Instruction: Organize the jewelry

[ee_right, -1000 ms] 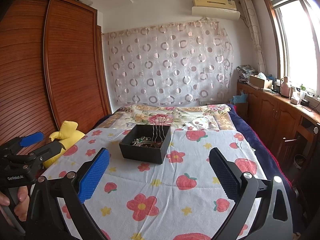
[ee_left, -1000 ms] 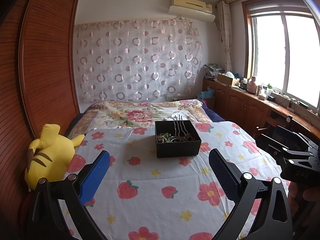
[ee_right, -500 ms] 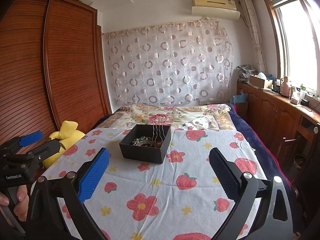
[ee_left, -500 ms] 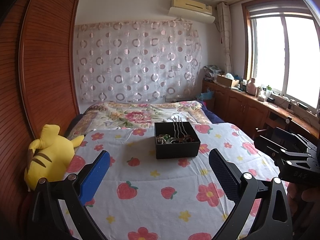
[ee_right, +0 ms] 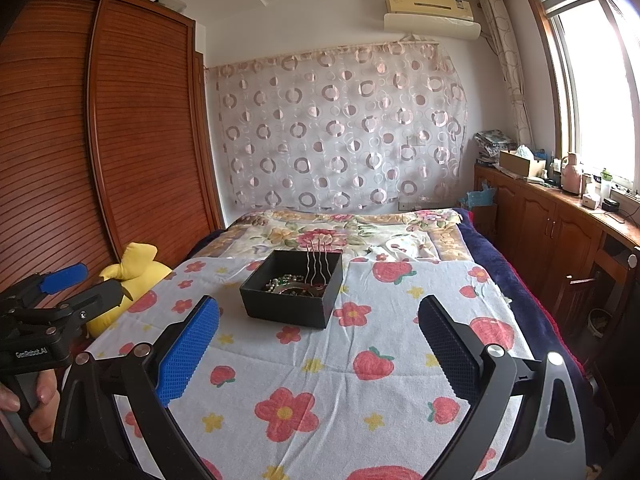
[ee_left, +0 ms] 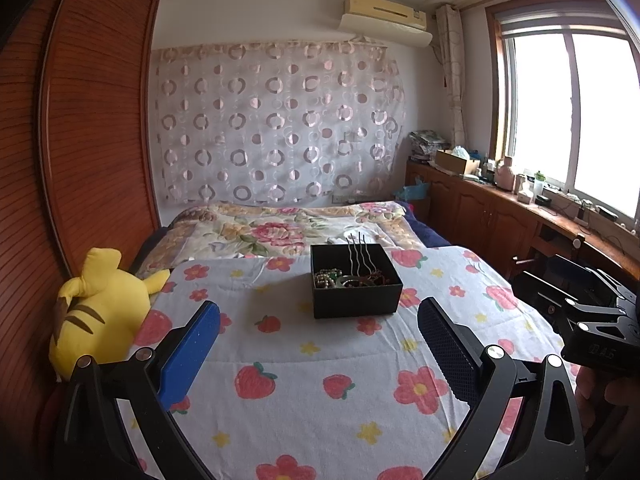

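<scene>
an open black cardboard box (ee_left: 355,285) sits on the flower-and-strawberry printed white bed cover (ee_left: 320,380), at the middle of the left wrist frame and a little left of centre in the right wrist frame. inside lies a tangled heap of beaded jewelry (ee_right: 294,285), with four wavy silver hair pins (ee_left: 362,254) standing up against the far wall.

the left gripper (ee_left: 320,352) and the right gripper (ee_right: 320,352) hang near the lower edge of their frames, well short of the box, jaws spread wide and holding nothing.

the pile fits either jewelry already gathered or jewelry waiting to be sorted. any pick here, i judge, wants a steep approach over the rim, closing on one piece only, since strands look likely to snag.

a yellow plush toy (ee_left: 100,308) rests at the left edge.
</scene>
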### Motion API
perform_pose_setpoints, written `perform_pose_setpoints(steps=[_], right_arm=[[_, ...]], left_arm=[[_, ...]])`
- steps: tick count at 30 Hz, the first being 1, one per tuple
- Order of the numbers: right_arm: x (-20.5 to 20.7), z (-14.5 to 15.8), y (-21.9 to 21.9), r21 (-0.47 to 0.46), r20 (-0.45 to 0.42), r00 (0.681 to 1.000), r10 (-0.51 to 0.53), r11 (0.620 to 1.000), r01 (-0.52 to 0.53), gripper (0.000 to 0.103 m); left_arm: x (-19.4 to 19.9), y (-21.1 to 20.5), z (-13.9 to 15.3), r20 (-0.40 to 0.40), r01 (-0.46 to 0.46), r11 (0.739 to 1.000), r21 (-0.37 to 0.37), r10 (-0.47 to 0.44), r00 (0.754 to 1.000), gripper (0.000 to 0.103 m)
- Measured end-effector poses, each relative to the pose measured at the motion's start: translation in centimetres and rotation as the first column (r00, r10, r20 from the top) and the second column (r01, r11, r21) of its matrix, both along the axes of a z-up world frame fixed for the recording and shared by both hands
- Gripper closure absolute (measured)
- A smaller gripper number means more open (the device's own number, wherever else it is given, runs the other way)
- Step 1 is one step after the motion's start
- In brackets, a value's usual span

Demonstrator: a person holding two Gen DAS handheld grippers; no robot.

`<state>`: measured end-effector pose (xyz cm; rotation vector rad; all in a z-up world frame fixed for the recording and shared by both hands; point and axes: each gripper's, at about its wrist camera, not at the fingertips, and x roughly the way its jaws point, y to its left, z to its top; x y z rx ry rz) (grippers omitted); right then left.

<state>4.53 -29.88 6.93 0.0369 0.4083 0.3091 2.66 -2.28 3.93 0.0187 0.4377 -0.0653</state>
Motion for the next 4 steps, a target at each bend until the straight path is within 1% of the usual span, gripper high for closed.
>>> perform_pose_setpoints(steps=[4], right_arm=[[0.05, 0.00, -0.02, 0.001, -0.002, 1.000, 0.000, 1.000, 0.000, 0.002]], left_arm=[[0.02, -0.07, 0.00, 0.002, 0.001, 1.000, 0.002, -0.001, 1.000, 0.008]])
